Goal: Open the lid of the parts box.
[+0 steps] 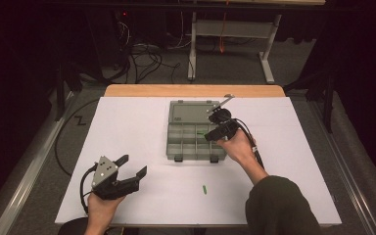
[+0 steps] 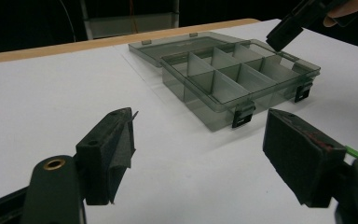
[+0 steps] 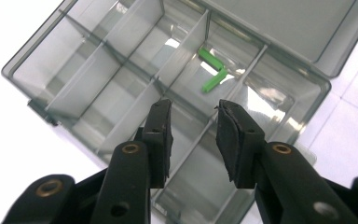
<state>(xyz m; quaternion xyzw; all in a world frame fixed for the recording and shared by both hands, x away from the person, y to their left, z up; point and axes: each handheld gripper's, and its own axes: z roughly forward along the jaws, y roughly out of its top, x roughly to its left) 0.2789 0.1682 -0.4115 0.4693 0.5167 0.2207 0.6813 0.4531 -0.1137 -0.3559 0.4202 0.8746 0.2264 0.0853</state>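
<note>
Two green pieces point(image 3: 213, 71) lie in a box point(image 3: 37, 56) compartment just beyond your right tongs point(image 3: 193, 122), released and empty. Lift straight clear of the dividers. Left tongs point(image 1: 129, 172), released, rest apart; another green piece point(image 1: 204, 189) waits on the desk point(image 1: 127, 127).

open compartment box point(image 2: 233, 77) on white table point(image 2: 51, 102); left gripper point(image 2: 198, 156) jaws wide, empty.

White table point(image 1: 127, 127): open compartment box point(image 1: 196, 142), loose green piece point(image 1: 204, 189).

No text, label, brand, number or sign can be read on anything pictured
</note>
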